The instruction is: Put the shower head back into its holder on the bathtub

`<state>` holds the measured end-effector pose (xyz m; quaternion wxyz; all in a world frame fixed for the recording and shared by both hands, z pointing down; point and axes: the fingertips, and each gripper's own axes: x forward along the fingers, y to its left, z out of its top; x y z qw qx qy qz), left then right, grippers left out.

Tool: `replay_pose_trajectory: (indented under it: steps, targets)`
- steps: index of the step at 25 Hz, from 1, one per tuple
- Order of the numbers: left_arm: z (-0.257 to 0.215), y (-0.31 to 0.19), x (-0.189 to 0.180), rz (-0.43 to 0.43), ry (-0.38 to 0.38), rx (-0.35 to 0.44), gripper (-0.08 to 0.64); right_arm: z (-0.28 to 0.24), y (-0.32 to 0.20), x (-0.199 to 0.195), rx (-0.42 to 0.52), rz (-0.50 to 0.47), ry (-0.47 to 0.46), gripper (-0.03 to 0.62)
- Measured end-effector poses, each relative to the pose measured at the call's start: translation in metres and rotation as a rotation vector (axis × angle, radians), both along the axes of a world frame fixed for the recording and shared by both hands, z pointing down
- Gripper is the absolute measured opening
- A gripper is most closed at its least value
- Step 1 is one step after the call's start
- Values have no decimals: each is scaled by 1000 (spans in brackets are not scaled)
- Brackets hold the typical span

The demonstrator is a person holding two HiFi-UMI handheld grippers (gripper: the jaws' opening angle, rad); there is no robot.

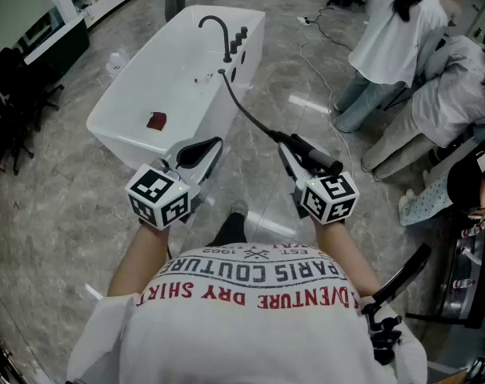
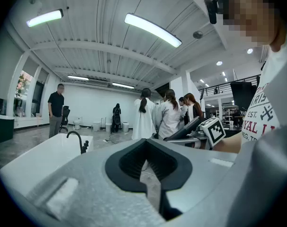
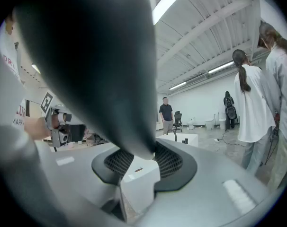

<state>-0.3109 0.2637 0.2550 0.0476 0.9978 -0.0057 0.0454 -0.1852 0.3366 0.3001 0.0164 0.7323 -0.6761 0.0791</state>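
- Pressed from both sides against the thick black shower head (image 3: 96, 56): ribbed pads (image 3: 171, 161) of the right gripper (image 3: 139, 156), spread wide to take it in, gripping it firmly.
- Held out roughly level in front of the person's chest, over the grey marbled floor (image 1: 50, 206), well apart from the white bathtub (image 1: 164, 45).
- Trailing from the far end of the shower head: a black hose (image 1: 246, 112), curving away to the tub's near rim, just beside the arched black faucet (image 1: 217, 29).
- Beside the faucet, a row of small dark fittings (image 1: 239, 40) on the rim; too small to tell which is the holder.
- Closed tight with nothing between the jaws: left gripper (image 2: 144, 148), seam of the dark pads meeting in a line.
- Carried level just beside the right gripper, tips pointing toward the near corner of the tub.
- Lying inside the tub on its white bottom: one small dark red item (image 1: 156, 120), kind unclear.
- Standing off to the right on the floor: several people in white coats (image 1: 386, 34), backs mostly turned.
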Motion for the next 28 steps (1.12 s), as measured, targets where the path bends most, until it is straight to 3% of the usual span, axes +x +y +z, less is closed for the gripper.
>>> replay_pose_trajectory:
  steps: [8, 16, 28]
  targets:
    - [3, -12, 5, 10, -2, -9, 2, -5, -12, -3, 10, -29, 27, 137]
    - [10, -21, 14, 25, -20, -27, 2, -12, -18, 6, 45, -28, -15, 137]
    - [19, -41, 62, 95, -31, -25, 2, -11, -32, 52, 85, 16, -74, 137]
